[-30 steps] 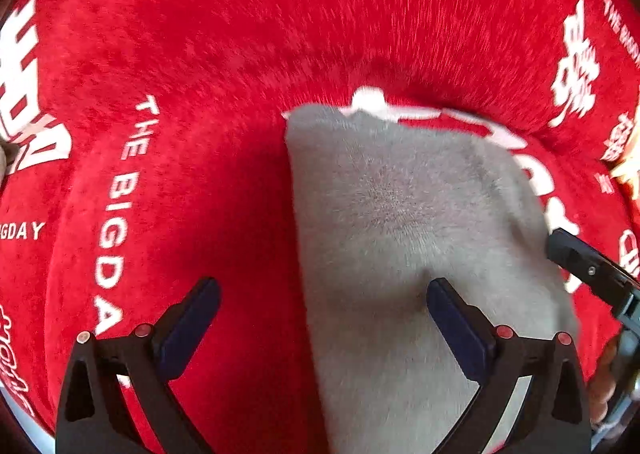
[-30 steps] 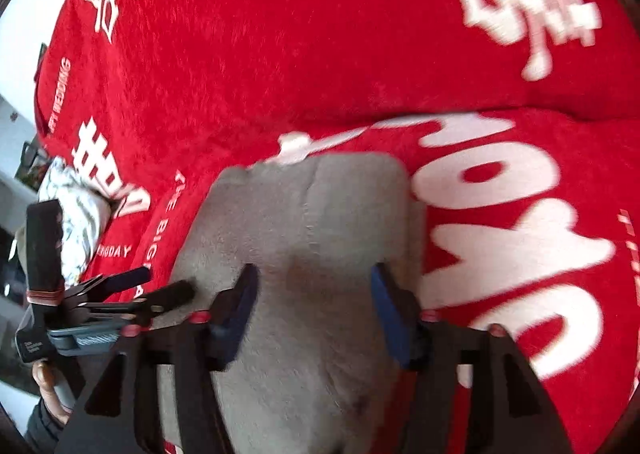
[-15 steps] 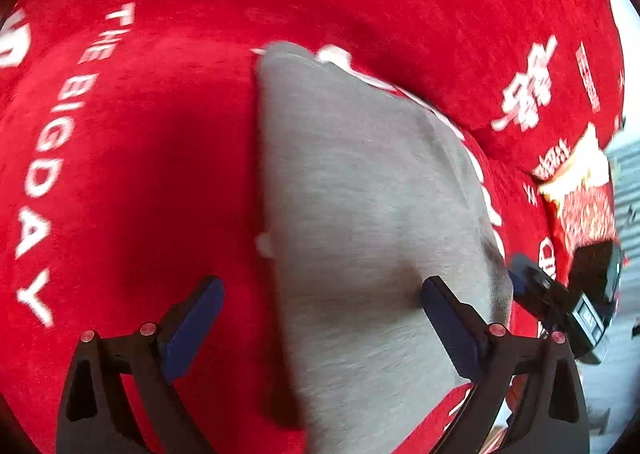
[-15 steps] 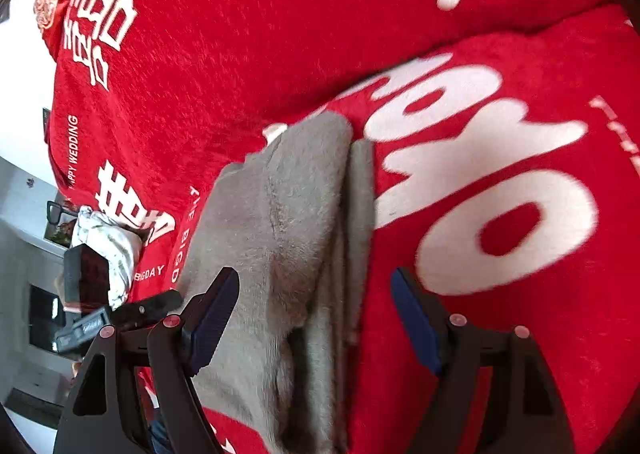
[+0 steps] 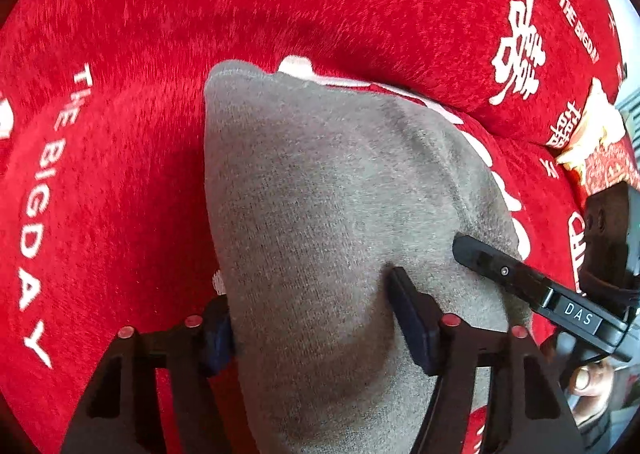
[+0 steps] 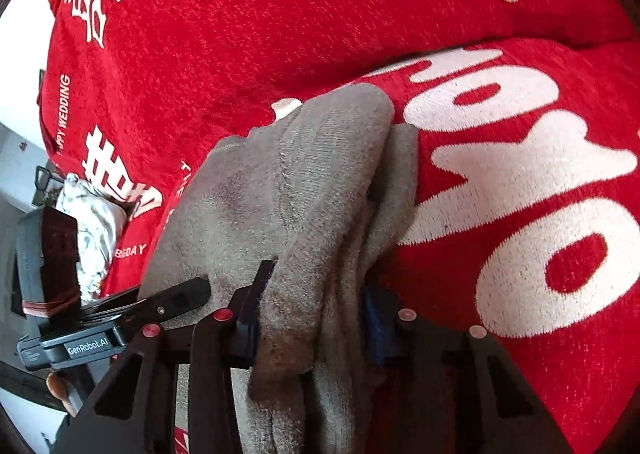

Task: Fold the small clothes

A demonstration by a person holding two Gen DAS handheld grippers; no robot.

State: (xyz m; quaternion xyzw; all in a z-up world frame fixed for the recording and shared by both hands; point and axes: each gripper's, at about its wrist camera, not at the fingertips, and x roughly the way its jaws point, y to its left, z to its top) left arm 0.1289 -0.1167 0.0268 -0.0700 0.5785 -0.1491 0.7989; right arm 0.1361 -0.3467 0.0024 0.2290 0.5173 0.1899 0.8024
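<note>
A grey fleecy garment (image 5: 320,181) lies folded on the red sofa cover (image 5: 120,181). My left gripper (image 5: 314,324) straddles its near left edge. Its jaws are closing, one pad against the cloth's side and the other dented into the top. In the right wrist view the garment (image 6: 304,173) shows stacked layers along its right edge. My right gripper (image 6: 312,314) is closing too, with those layers bunched between its pads. A right gripper finger (image 5: 480,254) rests on the cloth, and the left gripper's fingers (image 6: 176,296) lie on the garment's left part.
The red cover (image 6: 520,181) with white lettering spans seat and backrest, with a crease just behind the garment. A red and gold packet (image 5: 596,141) lies at the far right. At the left end is a pale patterned cloth (image 6: 92,221). A hand (image 5: 588,386) holds the right gripper.
Both grippers have come down onto the grey garment and their jaws have narrowed from wide apart onto the cloth. The right edge's layers are now gathered between the right pads.
</note>
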